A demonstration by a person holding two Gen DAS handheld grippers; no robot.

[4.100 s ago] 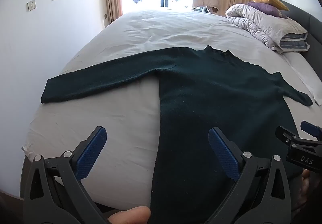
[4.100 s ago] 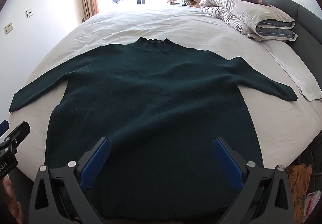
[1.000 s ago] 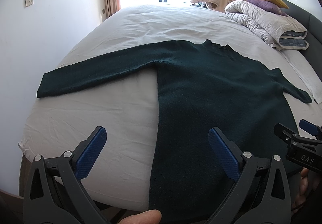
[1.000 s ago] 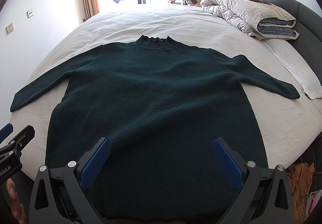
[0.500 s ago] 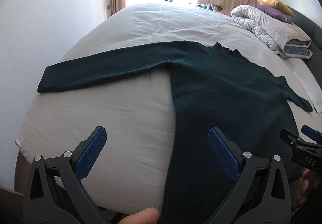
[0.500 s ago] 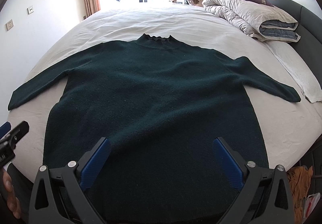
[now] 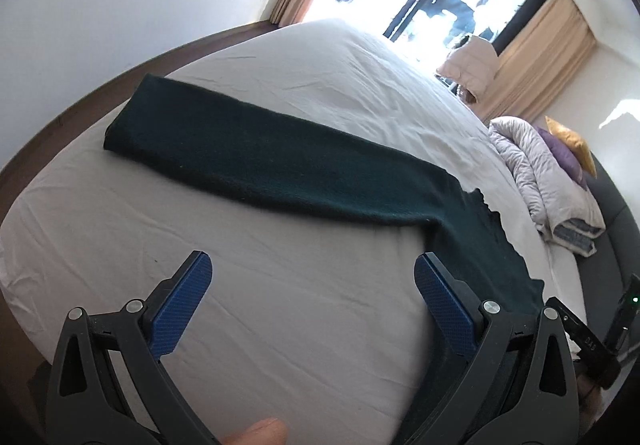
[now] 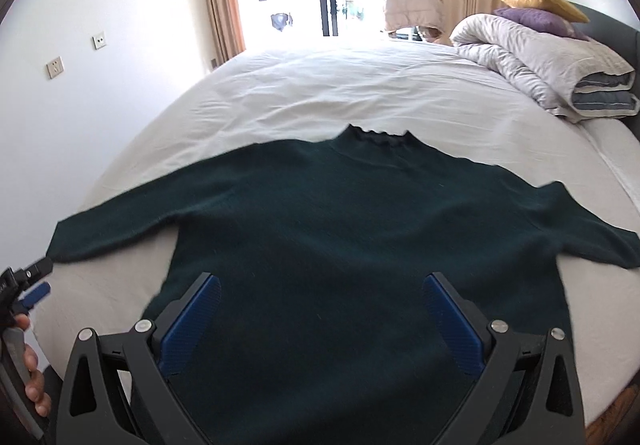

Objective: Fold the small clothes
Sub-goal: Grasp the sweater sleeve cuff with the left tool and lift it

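A dark green sweater [image 8: 360, 237] lies flat and face down or up on the white bed, both sleeves spread out. Its left sleeve [image 7: 256, 153] stretches across the left wrist view, cuff toward the bed's left edge. My left gripper [image 7: 312, 285] is open and empty, over bare sheet just short of that sleeve. My right gripper [image 8: 320, 305] is open and empty, low over the sweater's body. The left gripper also shows in the right wrist view [image 8: 28, 285] beside the left cuff.
The white bed sheet [image 8: 360, 93] extends behind the sweater. A folded grey duvet [image 8: 560, 57] with purple and yellow pillows lies at the far right. A pale jacket [image 8: 412, 1] hangs by the window. The bed's left edge [image 7: 48, 149] borders a wall.
My left gripper has swung left and tilted toward the left sleeve. My right gripper has moved forward and lower over the sweater's body. The sweater has not moved.
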